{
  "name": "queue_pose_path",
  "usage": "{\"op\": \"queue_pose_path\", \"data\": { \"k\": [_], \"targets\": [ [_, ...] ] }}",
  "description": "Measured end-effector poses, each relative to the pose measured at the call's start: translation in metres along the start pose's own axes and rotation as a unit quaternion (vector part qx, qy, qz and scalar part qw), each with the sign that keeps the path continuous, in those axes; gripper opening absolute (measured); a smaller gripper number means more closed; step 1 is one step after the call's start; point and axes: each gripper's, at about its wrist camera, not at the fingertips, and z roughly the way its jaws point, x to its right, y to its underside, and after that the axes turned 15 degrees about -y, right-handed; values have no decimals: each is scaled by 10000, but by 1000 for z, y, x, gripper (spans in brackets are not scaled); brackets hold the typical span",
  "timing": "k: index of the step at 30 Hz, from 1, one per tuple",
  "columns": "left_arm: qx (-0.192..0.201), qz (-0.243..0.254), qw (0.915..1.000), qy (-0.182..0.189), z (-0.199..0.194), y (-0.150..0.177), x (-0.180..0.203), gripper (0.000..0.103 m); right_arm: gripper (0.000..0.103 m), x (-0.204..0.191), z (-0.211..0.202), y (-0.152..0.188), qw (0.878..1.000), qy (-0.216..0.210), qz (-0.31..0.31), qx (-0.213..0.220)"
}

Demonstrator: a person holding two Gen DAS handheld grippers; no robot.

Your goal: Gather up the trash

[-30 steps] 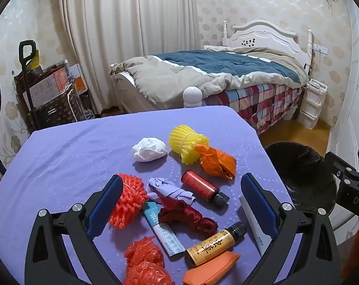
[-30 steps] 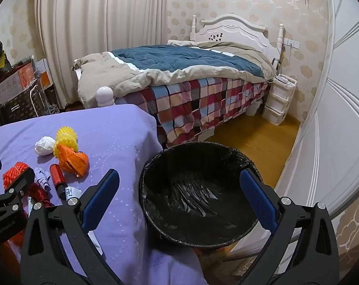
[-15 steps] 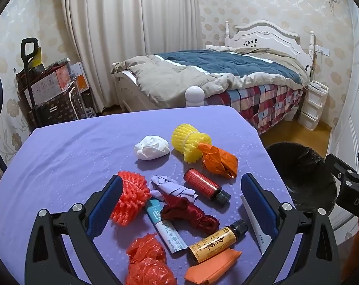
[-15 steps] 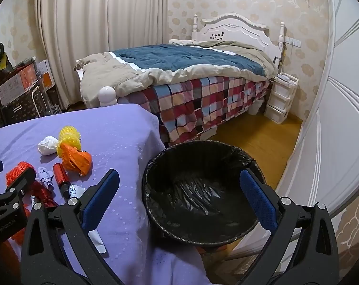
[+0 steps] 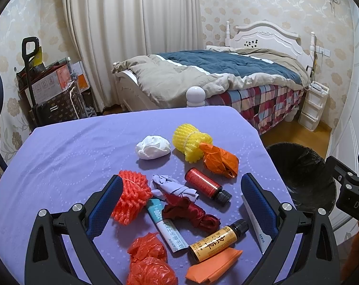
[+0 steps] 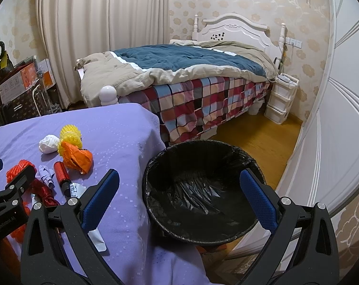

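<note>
On the purple table (image 5: 60, 156) the trash was seen gathered left of the bin (image 6: 203, 190): red net (image 5: 132, 196), white wad (image 5: 152, 147), yellow net (image 5: 191, 142), bottles. The left gripper (image 5: 181, 204) was held above it, jaws spread and empty. The right gripper (image 6: 179, 197) was held over the bin, jaws spread too. No piece was yet taken, it was judged; lowering and closing were needed next. A bed (image 6: 191, 71) was seen beyond the bin.

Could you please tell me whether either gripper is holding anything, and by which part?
Nothing is held: the left gripper and right gripper are both open and empty.
</note>
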Motion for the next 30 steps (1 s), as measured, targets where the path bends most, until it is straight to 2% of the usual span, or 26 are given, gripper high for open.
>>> {"op": "queue_pose_path", "data": {
  "k": [30],
  "targets": [
    [-4,-29,10000,7,-2,-2,-5,97,99,0,-3,1,10000,0,-10,-16]
  ]
}}
